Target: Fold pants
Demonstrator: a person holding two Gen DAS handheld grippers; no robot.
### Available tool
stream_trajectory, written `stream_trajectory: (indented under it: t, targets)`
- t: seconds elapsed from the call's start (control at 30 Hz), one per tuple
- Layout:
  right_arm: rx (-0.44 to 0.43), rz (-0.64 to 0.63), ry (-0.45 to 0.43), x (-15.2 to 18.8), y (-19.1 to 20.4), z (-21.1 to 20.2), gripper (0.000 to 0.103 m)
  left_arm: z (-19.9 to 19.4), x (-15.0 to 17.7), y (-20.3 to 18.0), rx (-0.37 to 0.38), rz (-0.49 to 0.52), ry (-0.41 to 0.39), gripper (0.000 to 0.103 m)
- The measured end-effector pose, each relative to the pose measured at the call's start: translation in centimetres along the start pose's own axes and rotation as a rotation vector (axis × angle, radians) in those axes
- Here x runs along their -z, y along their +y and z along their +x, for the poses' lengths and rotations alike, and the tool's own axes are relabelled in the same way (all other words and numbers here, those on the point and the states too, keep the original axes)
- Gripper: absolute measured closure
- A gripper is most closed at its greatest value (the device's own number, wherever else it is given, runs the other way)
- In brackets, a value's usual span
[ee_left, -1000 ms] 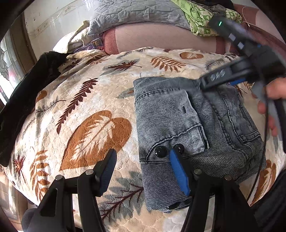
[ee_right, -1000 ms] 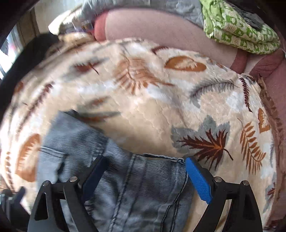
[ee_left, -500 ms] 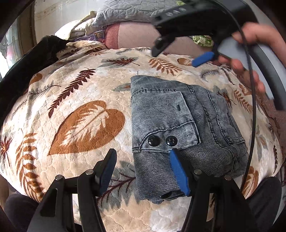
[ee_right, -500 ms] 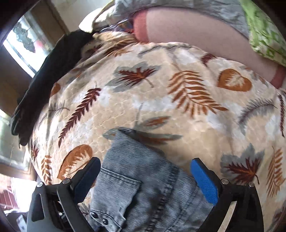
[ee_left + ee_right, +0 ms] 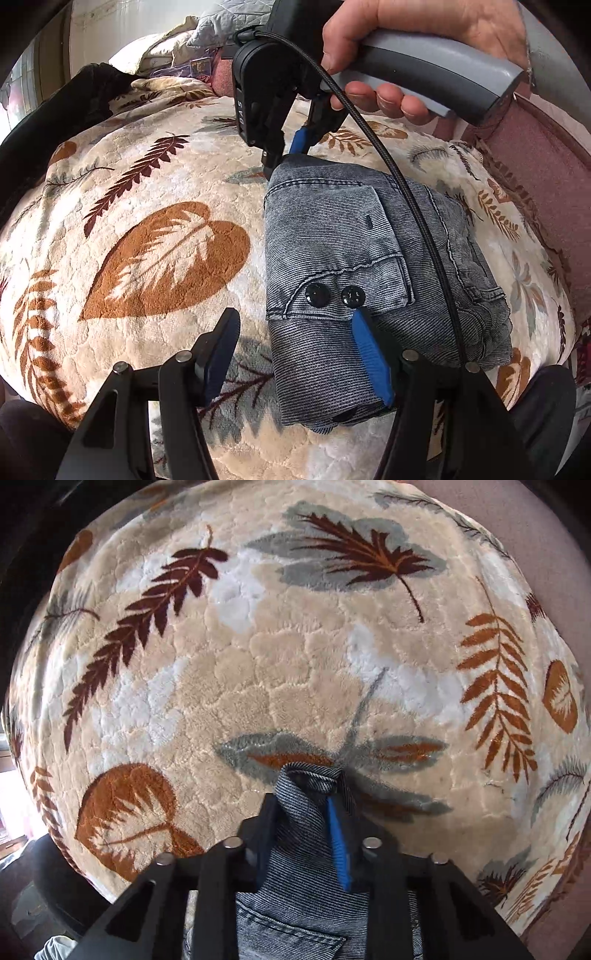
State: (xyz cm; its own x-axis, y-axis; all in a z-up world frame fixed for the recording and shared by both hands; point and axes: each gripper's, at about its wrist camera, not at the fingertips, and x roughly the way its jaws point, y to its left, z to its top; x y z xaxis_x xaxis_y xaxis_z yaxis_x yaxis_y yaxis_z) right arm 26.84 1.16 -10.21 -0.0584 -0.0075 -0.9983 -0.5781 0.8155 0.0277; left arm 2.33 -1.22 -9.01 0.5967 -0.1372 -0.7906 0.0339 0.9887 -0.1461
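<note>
While the folded pants [image 5: 369, 266] lie in a compact bundle on the leaf-print blanket [image 5: 147, 229], our right gripper [image 5: 308, 812] is clamped on their far corner and our left gripper [image 5: 295, 354] hovers spread wide over the near edge. We judge the denim thick, limp and fairly heavy, so hems or stacked corners suit gripping best. We see no containers.

Bright daylight admitted from a window [image 5: 14, 92] at 10 o'clock, blanket [image 5: 155, 206] evenly lit with pale glare patches, soft shadows cast below the denim, strong fisheye bending and black vignetting seen at the edges, focus held sharp centrally.
</note>
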Motion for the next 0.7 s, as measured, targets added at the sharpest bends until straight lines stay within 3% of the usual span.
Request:
stream_trajectory:
  t: [0.23,0.33,0.4,0.47,0.6,0.7]
  targets:
    - [0.010,0.033,-0.137,1.3,-0.5,-2.5,0.090,0.2,0.1,0.1,0.001,-0.003,-0.001,0.035]
    - [0.037,0.066,-0.185,2.3,-1.1,-1.7,0.090,0.3,-0.1,0.1,-0.006,-0.004,0.001,0.035]
    - [0.027,0.089,-0.196,2.8,-1.4,-0.8,0.089,0.4,0.0,0.1,-0.011,-0.004,0.004,0.034]
    - [-0.009,0.137,-0.265,3.6,-2.2,-1.8,0.085,0.5,0.0,0.1,-0.015,0.000,0.003,0.034]
    - [-0.056,0.216,-0.405,7.8,-3.4,-5.8,0.081,0.1,-0.1,0.2,-0.014,-0.014,0.007,0.034]
    - [-0.065,0.259,-0.457,12.2,-4.4,-7.0,0.080,-0.4,-0.4,0.1,-0.018,-0.011,0.013,0.034]
